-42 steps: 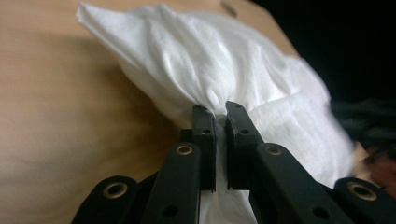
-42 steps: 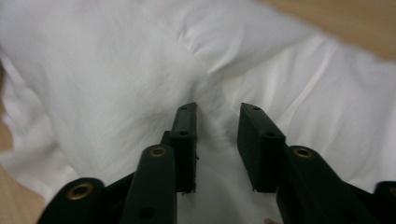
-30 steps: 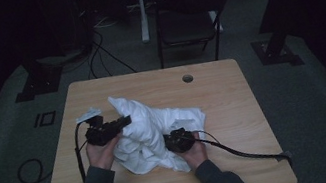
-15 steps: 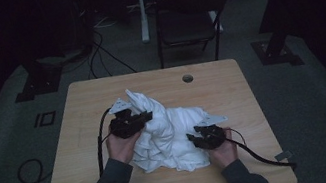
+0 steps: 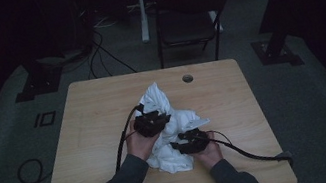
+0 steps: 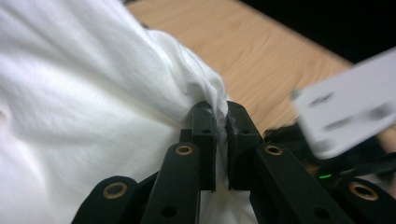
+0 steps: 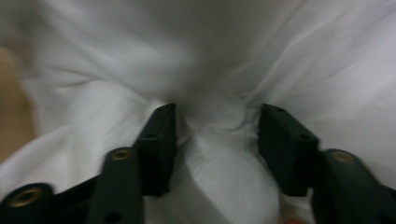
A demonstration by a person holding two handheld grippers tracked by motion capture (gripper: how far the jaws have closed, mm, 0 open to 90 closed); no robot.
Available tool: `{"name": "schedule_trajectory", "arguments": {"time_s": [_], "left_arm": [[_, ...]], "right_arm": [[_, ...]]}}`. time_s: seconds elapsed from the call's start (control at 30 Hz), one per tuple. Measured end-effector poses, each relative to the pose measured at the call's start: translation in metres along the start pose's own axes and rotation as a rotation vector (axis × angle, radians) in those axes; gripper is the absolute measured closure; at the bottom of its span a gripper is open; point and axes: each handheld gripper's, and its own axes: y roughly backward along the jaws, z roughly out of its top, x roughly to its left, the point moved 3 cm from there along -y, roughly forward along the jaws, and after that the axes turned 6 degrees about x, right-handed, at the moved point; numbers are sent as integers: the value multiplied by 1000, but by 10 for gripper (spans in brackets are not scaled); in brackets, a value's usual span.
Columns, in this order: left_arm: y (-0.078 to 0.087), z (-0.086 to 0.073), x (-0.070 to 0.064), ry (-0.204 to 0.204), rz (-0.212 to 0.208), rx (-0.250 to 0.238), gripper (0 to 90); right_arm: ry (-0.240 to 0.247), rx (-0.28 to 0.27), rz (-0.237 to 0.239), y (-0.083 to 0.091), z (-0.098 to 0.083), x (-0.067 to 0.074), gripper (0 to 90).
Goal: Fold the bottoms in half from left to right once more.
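A crumpled white cloth lies bunched in the middle of the wooden table. My left gripper rests on the cloth's middle. In the left gripper view its jaws are shut on a thin fold of the cloth. My right gripper sits at the cloth's near right part. In the right gripper view its jaws stand wide and have just been opening, with a hump of cloth loose between them. The right gripper's grey plate shows blurred close beside the left jaws.
A round hole sits near the table's far edge. A dark chair stands behind the table. The right gripper's cable trails to the table's near right corner. More cables lie on the floor at the left.
The left gripper has moved right with its fold, drawing the cloth into a narrower heap. The right hand went right, then came back left toward the heap.
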Motion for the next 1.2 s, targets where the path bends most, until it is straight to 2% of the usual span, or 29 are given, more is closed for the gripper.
{"name": "schedule_trajectory", "arguments": {"time_s": [0.03, 0.07, 0.1, 0.13, 0.23, 0.3, 0.37, 0.4, 0.47, 0.6, 0.67, 0.73, 0.8, 0.87, 0.93, 1.0, 1.1, 1.13, 1.2], "left_arm": [[-5, -4, -1, -8, 5, 10, 842], [-10, -8, -2, -12, 5, 17, 841], [-10, -8, -2, -12, 5, 17, 841], [-17, -15, -2, -10, 0, 22, 841], [-26, -27, -7, -27, 7, 33, 839], [-31, -34, -13, -53, 22, 34, 836], [-34, -38, -19, -84, 45, 38, 835], [-34, -38, -19, -84, 45, 38, 834], [-37, -38, -25, -111, 84, 36, 833], [-40, -39, -33, -148, 129, 35, 830], [-41, -40, -35, -158, 144, 36, 828], [-41, -41, -38, -163, 155, 33, 828], [-40, -42, -39, -164, 160, 28, 827], [-40, -42, -40, -163, 158, 22, 821], [-39, -43, -41, -144, 138, 16, 807], [-36, -44, -41, -112, 96, 1, 771], [-24, -43, -42, -19, -18, -45, 684], [-20, -43, -42, -10, -39, -51, 665], [-6, -44, -45, 5, -111, -71, 631]], "right_arm": [[-4, -18, 13, 8, 0, -3, 422], [-2, -36, 1, 18, 0, -7, 409], [-7, -50, -30, 28, 0, -14, 402], [-11, -66, -68, 39, 0, -21, 402], [-70, -107, -155, 67, 7, -44, 402], [-94, -158, -170, 81, 16, -52, 394], [-100, -203, -160, 91, 28, -53, 368], [-100, -203, -160, 91, 28, -53, 368], [-86, -245, -138, 96, 46, -47, 328], [-61, -276, -107, 93, 69, -36, 301], [-46, -263, -92, 86, 80, -31, 300], [-51, -234, -82, 74, 86, -28, 309], [-62, -204, -63, 60, 87, -28, 358], [-58, -154, -52, 46, 84, -30, 511], [-46, -118, -64, 36, 80, -34, 690], [-51, -88, -77, 31, 77, -38, 786], [-46, -60, -92, 25, 75, -41, 815], [-50, -54, -96, 24, 74, -41, 818], [-47, -46, -116, 22, 73, -43, 819]]}}
